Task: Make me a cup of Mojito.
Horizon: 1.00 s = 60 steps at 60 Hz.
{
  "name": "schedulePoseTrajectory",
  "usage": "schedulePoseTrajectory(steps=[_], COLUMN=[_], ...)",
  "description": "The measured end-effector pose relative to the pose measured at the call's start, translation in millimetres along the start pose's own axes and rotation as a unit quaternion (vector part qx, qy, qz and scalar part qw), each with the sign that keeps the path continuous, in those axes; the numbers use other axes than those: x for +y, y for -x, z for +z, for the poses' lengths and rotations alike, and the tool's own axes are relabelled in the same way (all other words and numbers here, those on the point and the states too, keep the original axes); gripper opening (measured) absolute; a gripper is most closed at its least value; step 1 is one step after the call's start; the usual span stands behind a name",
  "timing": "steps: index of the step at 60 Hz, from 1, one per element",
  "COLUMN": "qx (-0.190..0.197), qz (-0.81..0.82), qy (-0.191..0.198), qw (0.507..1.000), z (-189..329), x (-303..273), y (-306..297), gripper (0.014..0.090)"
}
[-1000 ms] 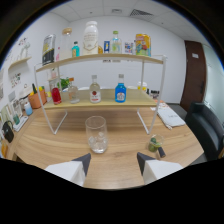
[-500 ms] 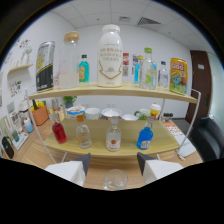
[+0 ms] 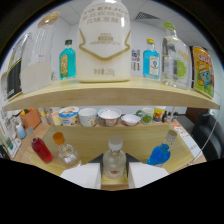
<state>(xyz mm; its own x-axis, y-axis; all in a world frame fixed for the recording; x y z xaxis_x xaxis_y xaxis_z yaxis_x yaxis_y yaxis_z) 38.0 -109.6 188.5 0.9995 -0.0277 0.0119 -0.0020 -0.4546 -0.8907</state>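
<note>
My gripper (image 3: pixel 114 177) is open, close up to a two-tier wooden shelf (image 3: pixel 115 91). A clear bottle with a white cap (image 3: pixel 114 159) stands on the lower board between my fingertips (image 3: pixel 84 175), resting on its own base. To its left are a clear bottle with an orange cap (image 3: pixel 64 150) and a red bottle (image 3: pixel 41 150). A blue bottle (image 3: pixel 161 151) is to its right. On the upper board stand a large white jar (image 3: pixel 104 42), two blue bottles (image 3: pixel 67 60) and a clear bottle with a green cap (image 3: pixel 175 54).
A row of small bowls and cups (image 3: pixel 108 117) lines the back under the upper board. A tall clear jar (image 3: pixel 37 56) and a colourful snack box (image 3: pixel 205 71) flank the upper board. A dark chair (image 3: pixel 210 132) is beyond the shelf to the right.
My gripper has moved forward and closer to the shelf. The empty glass on the table has dropped out of view, and the white-capped bottle now stands between my fingers.
</note>
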Motion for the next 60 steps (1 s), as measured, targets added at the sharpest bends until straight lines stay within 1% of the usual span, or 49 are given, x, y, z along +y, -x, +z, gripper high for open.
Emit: schedulePoseTrajectory(steps=[7, 14, 20, 23, 31, 38, 44, 48, 54, 60], qx=[-0.001, -0.01, -0.005, 0.002, 0.027, 0.058, 0.081, 0.097, 0.112, 0.13], qz=[0.004, 0.005, 0.0, 0.0, -0.003, -0.015, -0.032, -0.075, -0.162, -0.275], qy=[-0.003, 0.002, -0.012, -0.021, -0.029, -0.018, -0.002, 0.005, 0.01, 0.018], qw=[1.0, 1.0, 1.0, 1.0, 0.999, 0.998, 0.996, 0.992, 0.98, 0.952], z=[-1, -5, -22, -35, -68, -90, -97, -97, -92, -86], x=[0, 2, -5, -9, -2, 19, 40, 50, 60, 65], y=[-1, 1, -6, -12, -37, -67, -89, -101, -108, -113], gripper=[0.0355, 0.0345, 0.0341, 0.0341, 0.0338, 0.0338, 0.0339, 0.034, 0.0338, 0.0338])
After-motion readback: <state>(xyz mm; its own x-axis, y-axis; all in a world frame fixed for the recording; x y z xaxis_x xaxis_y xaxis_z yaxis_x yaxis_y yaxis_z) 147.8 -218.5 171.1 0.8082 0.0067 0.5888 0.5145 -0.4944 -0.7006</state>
